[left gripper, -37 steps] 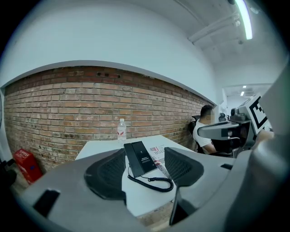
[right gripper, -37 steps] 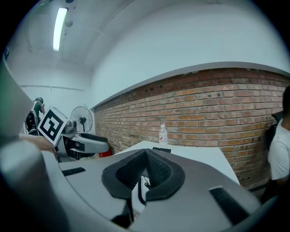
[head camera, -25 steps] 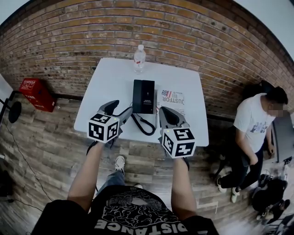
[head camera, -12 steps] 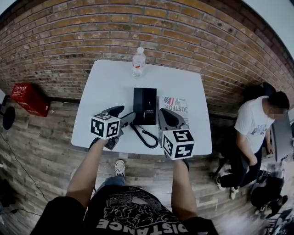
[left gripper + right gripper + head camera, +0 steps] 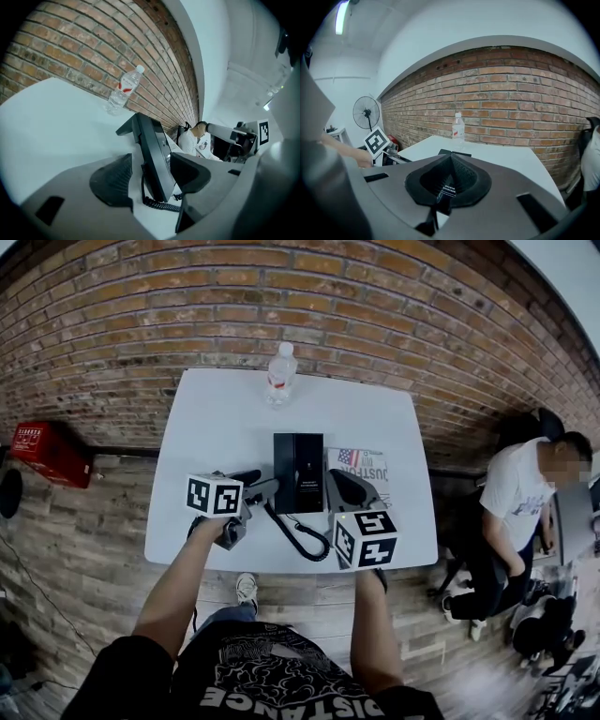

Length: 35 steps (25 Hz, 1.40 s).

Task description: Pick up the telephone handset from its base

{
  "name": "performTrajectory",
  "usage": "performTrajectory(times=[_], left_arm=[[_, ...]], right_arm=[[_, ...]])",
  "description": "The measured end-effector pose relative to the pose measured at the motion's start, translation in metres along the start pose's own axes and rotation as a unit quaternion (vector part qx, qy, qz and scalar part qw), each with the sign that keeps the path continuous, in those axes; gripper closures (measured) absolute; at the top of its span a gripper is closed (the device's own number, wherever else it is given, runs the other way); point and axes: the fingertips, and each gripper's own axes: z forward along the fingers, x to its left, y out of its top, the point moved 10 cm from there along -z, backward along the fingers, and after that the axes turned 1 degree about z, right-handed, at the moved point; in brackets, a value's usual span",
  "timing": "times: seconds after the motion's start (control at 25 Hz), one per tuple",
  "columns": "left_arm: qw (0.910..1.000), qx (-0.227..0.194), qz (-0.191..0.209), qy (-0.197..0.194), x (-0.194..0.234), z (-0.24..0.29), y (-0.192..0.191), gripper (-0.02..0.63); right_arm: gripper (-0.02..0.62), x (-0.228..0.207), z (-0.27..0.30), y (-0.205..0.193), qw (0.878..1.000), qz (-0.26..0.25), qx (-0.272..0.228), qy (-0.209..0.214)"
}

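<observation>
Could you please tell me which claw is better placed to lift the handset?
Left, I'd say. The left claw is open and lined up on the handset, which shows between its jaws; the right claw is shut and across the base from it.

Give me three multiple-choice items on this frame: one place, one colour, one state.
1. Where does the water bottle stand?
A. on the floor
B. at the far edge of the table, near the brick wall
C. under the table

2. The telephone is:
A. white
B. red
C. black

3. The jaws of the left gripper are:
A. apart
B. shut together
C. clamped on the bottle

Answers: B, the head view shows it at the far edge; C, it is black in every view; A, the left gripper view shows a gap, with the telephone in line between the jaws.
</observation>
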Motion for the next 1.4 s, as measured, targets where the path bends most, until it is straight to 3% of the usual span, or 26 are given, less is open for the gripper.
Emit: performTrajectory(times=[0.36, 0.76, 0.92, 1.4], left_arm=[[0.9918, 0.014, -0.094, -0.085, 0.026, 0.022, 0.005, 0.355], [0.9817, 0.052, -0.110, -0.146, 0.030, 0.040, 0.013, 0.397], [0.9788, 0.061, -0.120, -0.154, 0.031, 0.043, 0.013, 0.517], [0.9740, 0.058, -0.155, -0.155, 0.032, 0.041, 0.012, 0.532]], right_arm=[[0.595, -0.007, 0.020, -0.003, 1.000, 0.010, 0.013, -0.016], [0.595, -0.017, 0.025, -0.007, 0.999, 0.025, 0.022, -0.038], [0.595, -0.020, 0.024, -0.010, 0.998, 0.029, 0.021, -0.043], [0.595, -0.023, 0.015, -0.014, 0.998, 0.033, 0.019, -0.048]])
